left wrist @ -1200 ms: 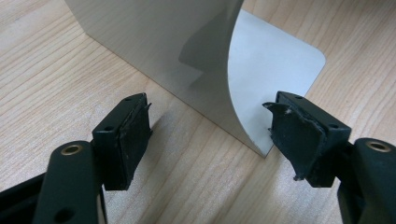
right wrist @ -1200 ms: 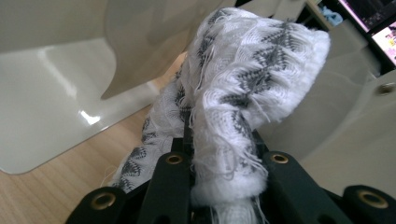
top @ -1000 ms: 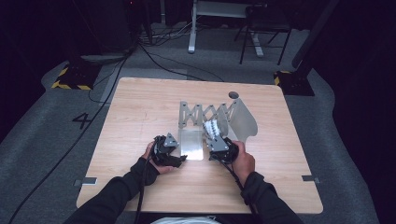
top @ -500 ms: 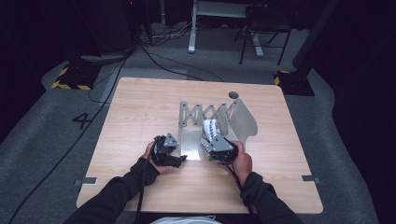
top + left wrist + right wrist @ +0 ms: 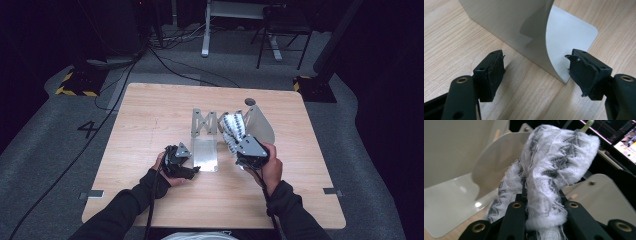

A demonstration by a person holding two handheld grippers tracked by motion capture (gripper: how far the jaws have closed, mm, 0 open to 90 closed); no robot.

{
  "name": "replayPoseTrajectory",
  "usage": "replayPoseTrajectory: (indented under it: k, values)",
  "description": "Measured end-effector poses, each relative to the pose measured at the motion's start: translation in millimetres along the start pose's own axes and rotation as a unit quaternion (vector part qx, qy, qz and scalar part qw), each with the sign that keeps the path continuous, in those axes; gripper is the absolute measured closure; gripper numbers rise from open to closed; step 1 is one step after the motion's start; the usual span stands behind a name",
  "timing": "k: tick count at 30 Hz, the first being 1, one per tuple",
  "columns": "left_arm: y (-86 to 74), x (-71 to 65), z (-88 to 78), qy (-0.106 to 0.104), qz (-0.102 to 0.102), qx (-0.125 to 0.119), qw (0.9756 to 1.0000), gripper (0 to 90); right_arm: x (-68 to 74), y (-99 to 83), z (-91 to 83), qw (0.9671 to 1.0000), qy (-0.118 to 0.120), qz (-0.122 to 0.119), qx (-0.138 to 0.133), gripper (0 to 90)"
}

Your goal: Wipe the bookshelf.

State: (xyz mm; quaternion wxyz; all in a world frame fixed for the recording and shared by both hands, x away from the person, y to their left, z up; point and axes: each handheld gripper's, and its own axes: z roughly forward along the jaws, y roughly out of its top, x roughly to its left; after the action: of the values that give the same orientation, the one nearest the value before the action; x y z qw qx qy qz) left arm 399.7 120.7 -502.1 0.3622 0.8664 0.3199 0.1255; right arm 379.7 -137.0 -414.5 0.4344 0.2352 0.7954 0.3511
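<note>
Cloth (image 5: 232,131), white with grey zigzags, has risen higher off the table (image 5: 150,115) since a second ago, pinched in the closed right gripper (image 5: 239,148), suggesting a lift clear of the metal folding board (image 5: 205,150); left gripper (image 5: 192,170) waits open beside the board's raised flap (image 5: 524,30)

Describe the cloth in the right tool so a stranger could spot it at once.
Start at the wooden table and find the metal rack near its middle. Just right of the rack's flat plate, the right tool is shut on the cloth, holding it up beside the rack's curved panel. It is the one soft thing there: white, fuzzy, with grey zigzag bands, among bare smooth metal.
</note>
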Motion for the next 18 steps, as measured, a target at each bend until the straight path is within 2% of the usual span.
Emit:
replayPoseTrajectory:
  k: [3, 6, 9, 11, 12, 13, 15, 18]
  values:
    - [0.0, 0.0, 0.0, 0.000, 0.000, 0.000, 1.0000, 28.6, 12.3, 1.4, 13.2, 0.9997, 0.003, -0.018, 0.014, 79.0]
    - [0.0, 0.0, 0.0, 0.000, 0.000, 0.000, 1.0000, 28.6, 20.5, -2.2, 32.4, 0.9992, 0.011, -0.010, 0.036, 79.0]
    - [0.0, 0.0, 0.0, 0.000, 0.000, 0.000, 1.0000, 28.6, 32.6, -11.9, 49.0, 0.9977, 0.018, -0.014, 0.063, 79.0]
    - [-0.1, 0.0, -0.1, 0.000, 0.000, 0.000, 1.0000, 28.6, 39.1, -20.4, 56.3, 0.9968, 0.029, -0.004, 0.075, 79.0]
    - [-0.1, -0.2, 0.1, -0.002, -0.002, -0.001, 1.0000, 28.6, 42.9, -25.7, 61.5, 0.9953, 0.039, 0.003, 0.088, 79.0]
    - [-0.2, -0.2, 0.0, -0.001, -0.002, -0.001, 1.0000, 28.5, 46.7, -30.8, 65.8, 0.9944, 0.040, -0.002, 0.098, 79.1]
    - [-0.3, -0.4, -0.1, -0.001, -0.003, 0.000, 1.0000, 28.4, 52.9, -38.1, 69.8, 0.9935, 0.040, -0.012, 0.105, 79.1]
    - [-0.2, -0.4, -0.1, -0.001, -0.003, 0.000, 1.0000, 28.4, 50.1, -36.7, 64.9, 0.9947, 0.036, -0.009, 0.096, 79.0]
